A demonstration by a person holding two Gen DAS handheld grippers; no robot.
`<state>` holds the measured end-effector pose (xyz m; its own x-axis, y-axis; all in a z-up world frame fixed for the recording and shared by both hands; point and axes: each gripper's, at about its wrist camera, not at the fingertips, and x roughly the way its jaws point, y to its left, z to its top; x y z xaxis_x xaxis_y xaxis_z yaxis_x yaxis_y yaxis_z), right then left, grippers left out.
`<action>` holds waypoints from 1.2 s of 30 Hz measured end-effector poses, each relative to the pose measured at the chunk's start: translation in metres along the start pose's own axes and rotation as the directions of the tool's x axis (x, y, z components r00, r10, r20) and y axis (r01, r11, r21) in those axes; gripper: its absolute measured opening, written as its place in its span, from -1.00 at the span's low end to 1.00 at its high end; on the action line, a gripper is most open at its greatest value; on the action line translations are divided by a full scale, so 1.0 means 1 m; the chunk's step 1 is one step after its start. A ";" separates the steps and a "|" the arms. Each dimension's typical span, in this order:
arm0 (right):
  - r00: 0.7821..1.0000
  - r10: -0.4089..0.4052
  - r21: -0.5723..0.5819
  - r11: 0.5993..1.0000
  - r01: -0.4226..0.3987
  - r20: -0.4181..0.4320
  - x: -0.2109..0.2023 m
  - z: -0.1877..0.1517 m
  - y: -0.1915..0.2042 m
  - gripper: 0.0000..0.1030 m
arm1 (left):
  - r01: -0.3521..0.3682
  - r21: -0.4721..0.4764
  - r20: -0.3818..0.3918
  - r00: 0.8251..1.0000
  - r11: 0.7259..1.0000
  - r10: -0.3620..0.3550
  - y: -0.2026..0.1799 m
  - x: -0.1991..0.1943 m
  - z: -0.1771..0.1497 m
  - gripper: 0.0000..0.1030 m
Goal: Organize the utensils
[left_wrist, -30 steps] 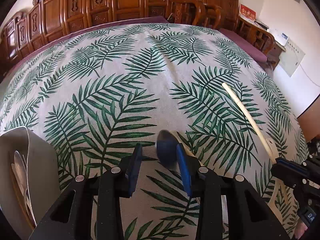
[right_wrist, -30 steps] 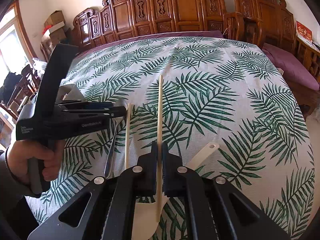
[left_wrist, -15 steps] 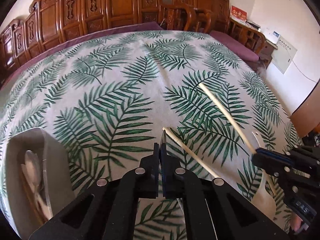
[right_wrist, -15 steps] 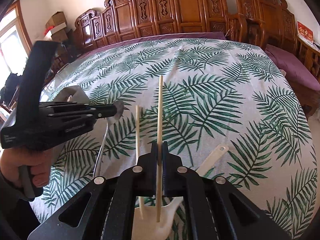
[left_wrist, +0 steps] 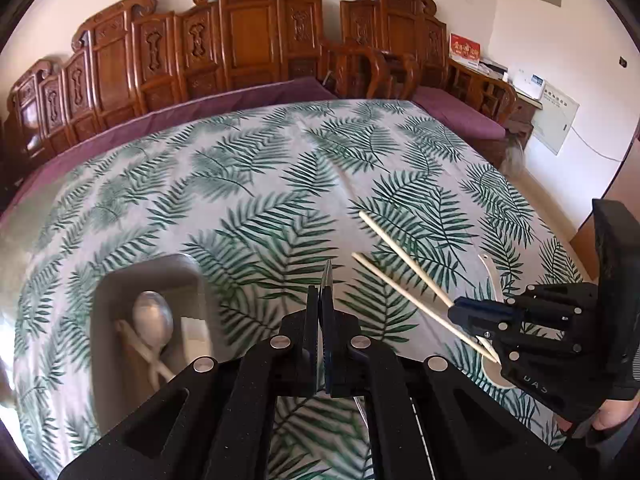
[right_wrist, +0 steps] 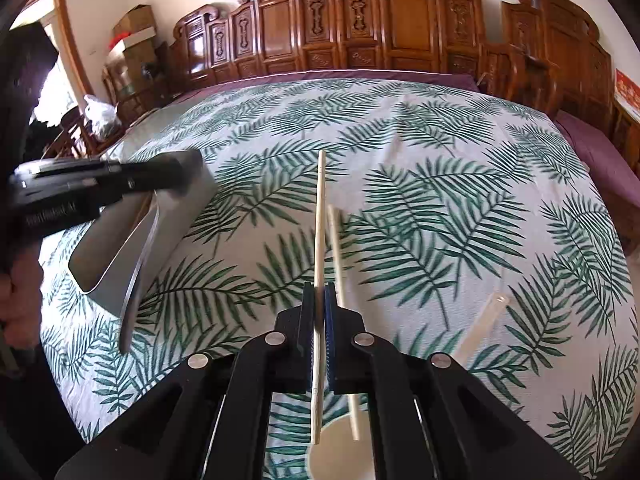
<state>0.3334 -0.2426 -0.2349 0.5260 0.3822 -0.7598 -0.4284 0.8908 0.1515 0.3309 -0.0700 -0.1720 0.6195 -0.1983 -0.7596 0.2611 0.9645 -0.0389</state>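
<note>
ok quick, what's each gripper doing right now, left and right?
Left gripper: shut on a metal spoon.
Right gripper: shut on one chopstick.

Two wrist fisheyes, angled down, sharing the leaf-print tablecloth point(left_wrist: 280, 184).

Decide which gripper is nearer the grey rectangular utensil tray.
Left. The left gripper, shut on a thin metal utensil, hangs close by the grey tray; the right gripper, clamping a pale chopstick, is farther right.
</note>
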 end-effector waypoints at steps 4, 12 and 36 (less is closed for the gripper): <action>1.000 0.003 -0.029 1.000 -0.003 -0.004 0.000 -0.001 0.012 -0.88 | -0.017 -0.005 0.012 1.000 1.000 0.017 0.015 -0.013 -0.002 -0.99; 1.000 0.014 -0.055 0.998 -0.014 -0.001 -0.003 -0.002 0.030 -0.88 | -0.053 -0.032 0.038 0.998 0.998 0.054 0.051 -0.032 -0.008 -0.99; 0.998 0.065 -0.085 0.994 -0.063 0.026 -0.010 -0.002 0.076 -0.88 | -0.198 -0.143 -0.004 0.980 0.970 0.200 0.140 0.001 -0.042 -0.98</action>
<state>0.2940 -0.1789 -0.2167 0.5160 0.4456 -0.7316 -0.5216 0.8409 0.1442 0.3370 0.0724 -0.2053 0.6564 -0.0012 -0.7544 0.0245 0.9995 0.0198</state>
